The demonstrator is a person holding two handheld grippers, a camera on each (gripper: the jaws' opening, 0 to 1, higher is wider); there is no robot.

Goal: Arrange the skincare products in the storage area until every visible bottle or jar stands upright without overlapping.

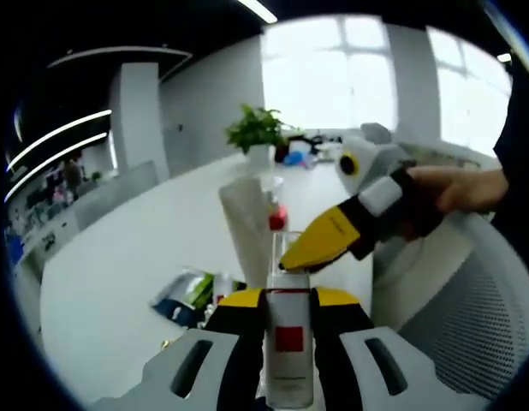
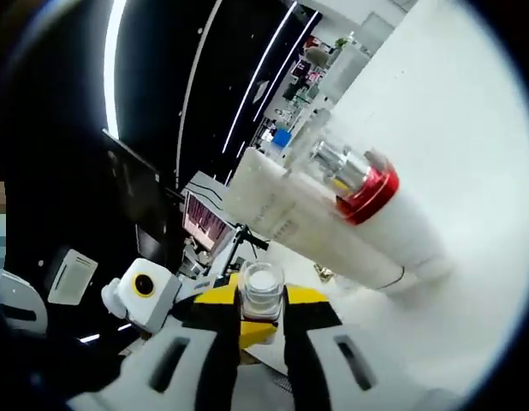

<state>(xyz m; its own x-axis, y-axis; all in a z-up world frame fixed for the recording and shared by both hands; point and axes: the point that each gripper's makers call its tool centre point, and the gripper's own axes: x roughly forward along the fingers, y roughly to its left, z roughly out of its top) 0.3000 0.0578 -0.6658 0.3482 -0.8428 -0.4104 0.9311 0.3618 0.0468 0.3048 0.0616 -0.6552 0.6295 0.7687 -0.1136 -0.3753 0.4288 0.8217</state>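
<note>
Left gripper (image 1: 288, 312) clamped on a white bottle (image 1: 288, 342) with a red square label, right gripper (image 1: 320, 242) with yellow jaws at the bottle's clear cap, held by a hand (image 1: 466, 188), white table (image 1: 102, 282), potted plant (image 1: 258, 130) behind

left gripper view level, close, right gripper view seemingly rolled sideways

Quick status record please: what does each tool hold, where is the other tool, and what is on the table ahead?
left tool: shut on white bottle with red square label
right tool: shut on clear cap
right tool in left gripper view: yellow tip at the bottle's top
table: white; red-capped bottle, potted plant
</note>
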